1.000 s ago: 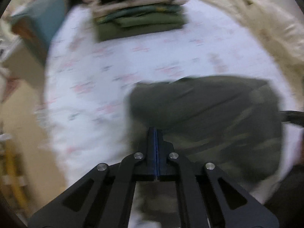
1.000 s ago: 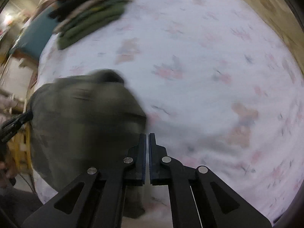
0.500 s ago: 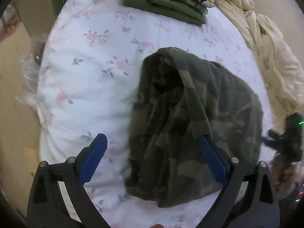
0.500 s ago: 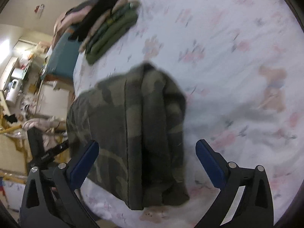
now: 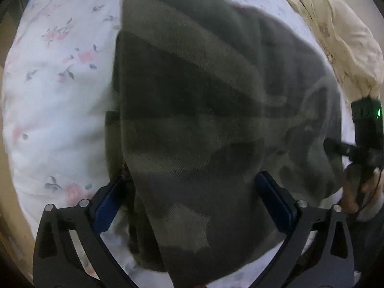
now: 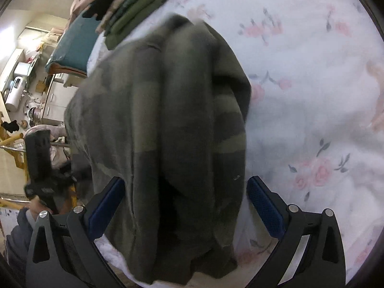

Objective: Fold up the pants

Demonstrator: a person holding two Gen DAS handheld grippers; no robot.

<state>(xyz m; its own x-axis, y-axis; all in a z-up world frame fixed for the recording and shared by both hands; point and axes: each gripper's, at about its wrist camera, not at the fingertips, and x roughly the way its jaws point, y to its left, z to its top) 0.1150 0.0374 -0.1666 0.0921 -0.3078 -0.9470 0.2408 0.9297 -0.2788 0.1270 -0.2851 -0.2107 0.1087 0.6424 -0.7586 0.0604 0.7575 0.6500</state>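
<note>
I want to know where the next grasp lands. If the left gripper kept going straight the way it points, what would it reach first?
Most likely the camouflage pants, lying bunched on the floral bedsheet. The left gripper has its jaws wide, still opening, with the cloth between them and filling the view ahead; how far off is unclear.

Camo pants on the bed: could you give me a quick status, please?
Left gripper opening, right gripper open, nothing gripped. Camo pants bunched on floral sheet, between both jaws. Folded stack clear behind.

Floral-sheeted bed (image 6: 312, 110), cluttered white counter (image 6: 54, 96) beyond

Folded clothes stack (image 6: 141, 4) on floral bedsheet (image 6: 312, 76)
</note>
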